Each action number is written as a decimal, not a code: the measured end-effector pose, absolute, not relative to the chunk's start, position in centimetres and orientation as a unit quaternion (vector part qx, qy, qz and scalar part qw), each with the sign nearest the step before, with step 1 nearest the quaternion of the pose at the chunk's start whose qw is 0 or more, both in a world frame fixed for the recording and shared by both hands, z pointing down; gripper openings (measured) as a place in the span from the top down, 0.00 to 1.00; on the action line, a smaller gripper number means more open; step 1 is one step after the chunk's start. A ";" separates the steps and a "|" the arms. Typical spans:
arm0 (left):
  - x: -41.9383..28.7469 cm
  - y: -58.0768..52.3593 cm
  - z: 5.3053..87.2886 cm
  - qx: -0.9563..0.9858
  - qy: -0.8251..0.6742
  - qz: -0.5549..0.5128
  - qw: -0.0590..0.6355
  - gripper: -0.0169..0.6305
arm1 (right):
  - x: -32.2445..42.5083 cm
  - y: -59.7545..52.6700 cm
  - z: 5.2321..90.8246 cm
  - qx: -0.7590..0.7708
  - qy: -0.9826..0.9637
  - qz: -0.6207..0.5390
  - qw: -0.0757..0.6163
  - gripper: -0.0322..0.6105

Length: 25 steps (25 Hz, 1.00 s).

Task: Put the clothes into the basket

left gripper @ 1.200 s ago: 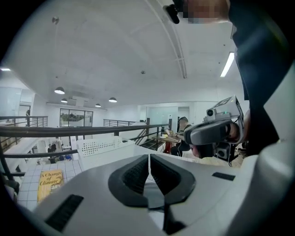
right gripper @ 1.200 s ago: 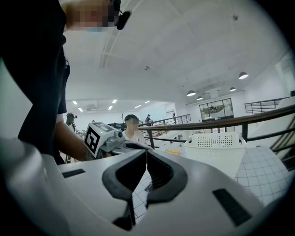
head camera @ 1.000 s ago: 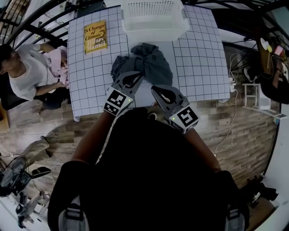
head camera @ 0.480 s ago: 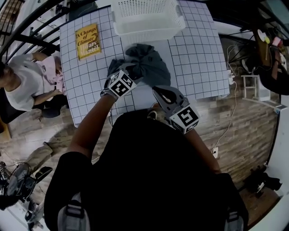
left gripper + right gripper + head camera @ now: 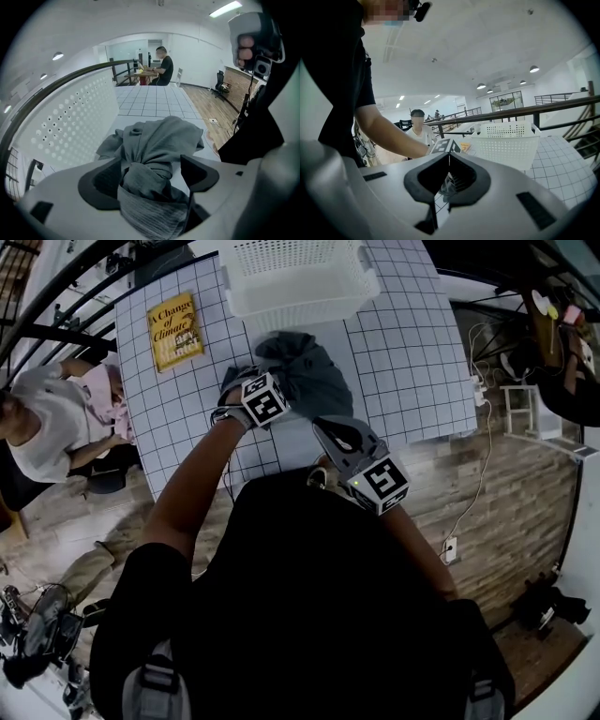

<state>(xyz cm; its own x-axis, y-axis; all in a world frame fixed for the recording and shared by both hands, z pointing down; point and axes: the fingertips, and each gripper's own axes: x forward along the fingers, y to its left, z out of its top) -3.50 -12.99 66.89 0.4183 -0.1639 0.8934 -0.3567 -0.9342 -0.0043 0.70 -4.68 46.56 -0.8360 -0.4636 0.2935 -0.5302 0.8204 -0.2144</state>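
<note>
Opening the left gripper point(image 5: 151, 172) around the grey clothes point(image 5: 309, 373), bunched between its jaws on the gridded bench point(image 5: 405, 345) just short of the white basket point(image 5: 281, 300). Holding the right gripper point(image 5: 337, 434) clenched and empty near the bench's front edge. Standing over wooden flooring point(image 5: 511, 498).

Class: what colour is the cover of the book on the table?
The book is yellow, best seen in the head view.
</note>
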 end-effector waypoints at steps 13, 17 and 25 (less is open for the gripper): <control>-3.5 -12.9 72.7 0.799 -0.083 0.590 0.089 0.31 | 1.4 -5.6 47.3 0.275 -0.941 0.157 0.119 0.92; -3.8 -12.9 73.8 0.791 -0.076 0.601 0.084 0.31 | 1.6 -5.8 47.3 0.279 -0.939 0.158 0.119 0.92; -3.8 -12.8 75.6 0.789 -0.062 0.604 0.090 0.31 | 2.3 -5.8 47.8 0.291 -0.934 0.164 0.125 0.92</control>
